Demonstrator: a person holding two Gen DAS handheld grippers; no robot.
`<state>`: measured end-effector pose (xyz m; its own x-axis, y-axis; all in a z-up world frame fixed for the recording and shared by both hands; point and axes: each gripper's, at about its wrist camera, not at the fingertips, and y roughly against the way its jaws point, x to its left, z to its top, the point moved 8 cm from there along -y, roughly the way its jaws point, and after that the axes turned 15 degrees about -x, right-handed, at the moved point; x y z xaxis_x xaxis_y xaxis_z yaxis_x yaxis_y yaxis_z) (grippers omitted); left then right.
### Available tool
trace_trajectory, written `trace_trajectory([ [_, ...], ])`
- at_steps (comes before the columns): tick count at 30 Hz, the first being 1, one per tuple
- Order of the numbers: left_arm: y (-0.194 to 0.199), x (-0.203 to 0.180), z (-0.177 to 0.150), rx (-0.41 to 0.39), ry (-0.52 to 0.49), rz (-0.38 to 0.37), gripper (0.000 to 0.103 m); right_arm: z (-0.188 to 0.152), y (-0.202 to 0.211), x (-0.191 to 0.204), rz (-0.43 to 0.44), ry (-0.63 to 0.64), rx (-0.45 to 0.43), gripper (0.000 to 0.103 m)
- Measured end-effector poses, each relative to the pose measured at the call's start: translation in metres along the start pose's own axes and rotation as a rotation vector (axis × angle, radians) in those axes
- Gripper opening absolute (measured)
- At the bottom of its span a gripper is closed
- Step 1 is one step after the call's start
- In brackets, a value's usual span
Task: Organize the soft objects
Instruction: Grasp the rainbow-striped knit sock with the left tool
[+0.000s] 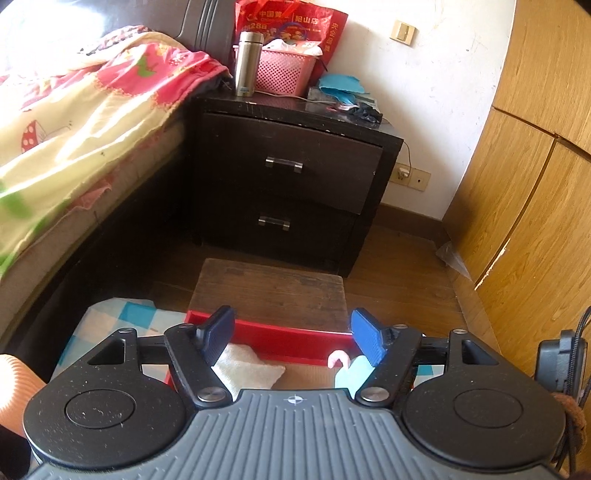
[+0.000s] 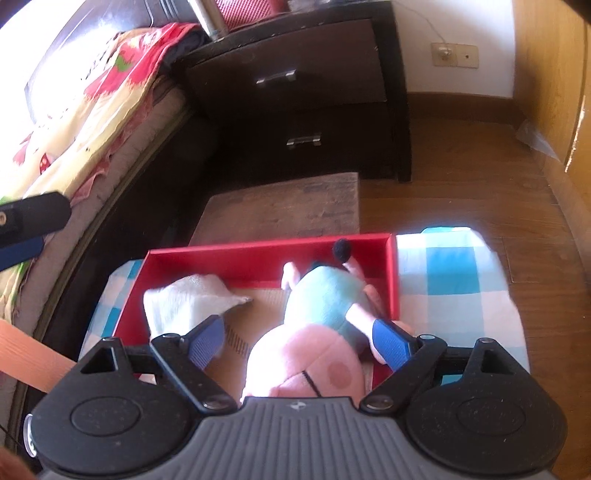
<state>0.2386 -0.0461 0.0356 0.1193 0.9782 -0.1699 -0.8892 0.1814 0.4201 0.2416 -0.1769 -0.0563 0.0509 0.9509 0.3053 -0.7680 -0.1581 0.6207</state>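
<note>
Looks pretty far along, judging by what's already sitting in the red box [image 2: 391, 280]: a white towel [image 2: 184, 302] bunched up on the 9 o'clock side of the floor, plus a pink plush toy [image 2: 314, 332] in a teal dress lying lengthwise on the 3 o'clock side, feet toward 12 and head toward 6. Box itself parked on a blue-checkered cloth [image 2: 454, 288], with a worn wooden stool [image 2: 288, 206] just past its far rim at 12 o'clock. Right gripper [image 2: 303, 343] spread wide open over the plush's head, nothing pinched, one blue pad beside the towel's near edge and the other against the toy's arm; touching or just above, can't tell. Left gripper [image 1: 293, 336] also wide open and empty, held higher and further back over the same box. Nothing soft left lying loose outside the box as far as either view shows, so probably just tidying or a last check remaining. Only a guess though. Differences between views: right wrist view gives the full plush, the dark pompom at the far wall and the whole box outline; left wrist view only catches a towel corner and a sliver of teal and pink, but adds the nightstand [image 1: 291, 177] top at 12 o'clock with a steel thermos [image 1: 248, 62], pink basket [image 1: 284, 70] and red bag [image 1: 295, 22], and the bed quilt [image 1: 74, 122] at 10 o'clock.
</note>
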Motion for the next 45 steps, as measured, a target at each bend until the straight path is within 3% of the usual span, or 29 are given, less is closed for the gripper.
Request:
trace_trajectory([
  [16,0.063,0.016,-0.037,0.056,0.037,-0.011,0.073,-0.008,0.082,0.009,0.072,-0.035,-0.046,0.067],
  [21,0.088,0.024,-0.069,0.102,0.036,-0.018,0.074,-0.027,0.114,0.016,0.122,-0.049,-0.053,0.07],
  [26,0.103,0.038,-0.111,0.167,0.119,-0.021,0.074,-0.059,0.134,0.019,0.154,-0.067,-0.045,0.07],
  [35,0.097,0.056,-0.181,0.286,0.251,-0.015,0.074,-0.108,0.14,0.016,0.17,-0.094,0.012,0.071],
  [45,0.087,0.057,-0.204,0.328,0.206,0.016,0.075,-0.125,0.124,-0.002,0.151,-0.109,0.066,0.071],
])
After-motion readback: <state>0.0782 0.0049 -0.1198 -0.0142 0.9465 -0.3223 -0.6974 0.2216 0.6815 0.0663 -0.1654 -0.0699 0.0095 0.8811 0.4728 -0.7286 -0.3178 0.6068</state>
